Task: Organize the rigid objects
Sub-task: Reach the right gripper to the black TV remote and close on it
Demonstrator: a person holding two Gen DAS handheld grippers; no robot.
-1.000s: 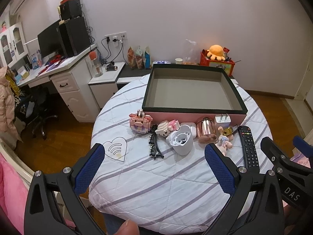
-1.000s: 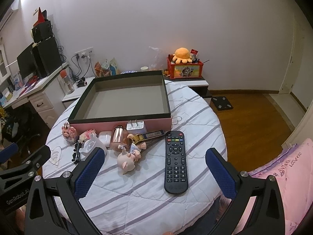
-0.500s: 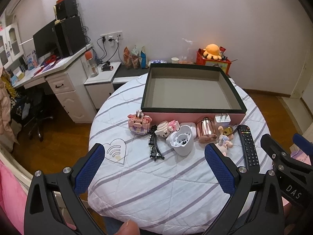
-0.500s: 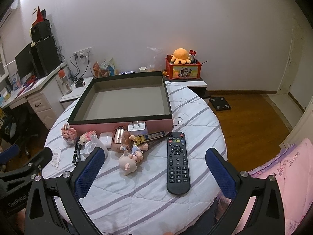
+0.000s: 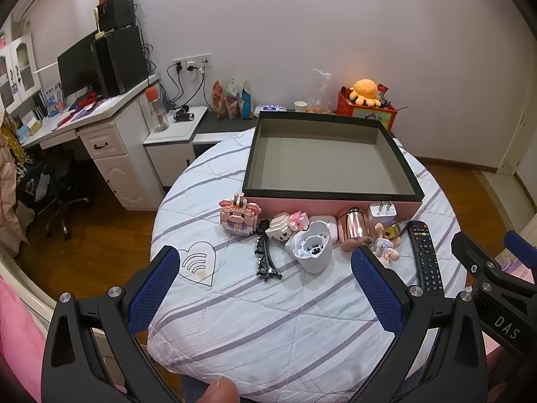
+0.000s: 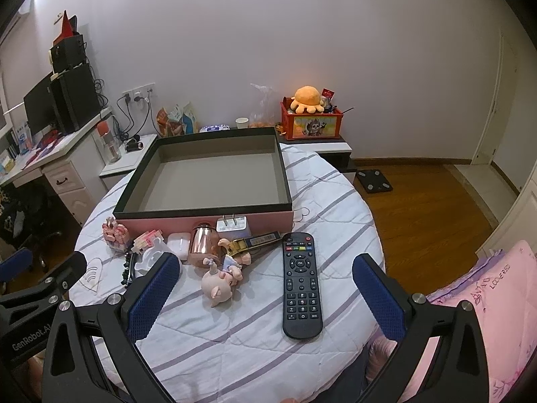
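Nothing is in the box yet, so you are at the first pick, by my reading. Start with what lies nearest: the remote, lower centre of the right wrist view, flat on the striped cloth and clear of the clutter. Bring your right gripper down over its long sides, pads across the narrow width, and close squarely so it does not pivot. For your left gripper, the white cup on its side at centre frame is the likely first target; approach its rim end, away from the black hair clip just left of it.

Pose: both claws are released, fingers spread wide, nothing between them, held above the table's near edge and aimed forward.

Farther back, the toy pig, copper tumbler and charger crowd against the pink wall of the empty box, mid frame.
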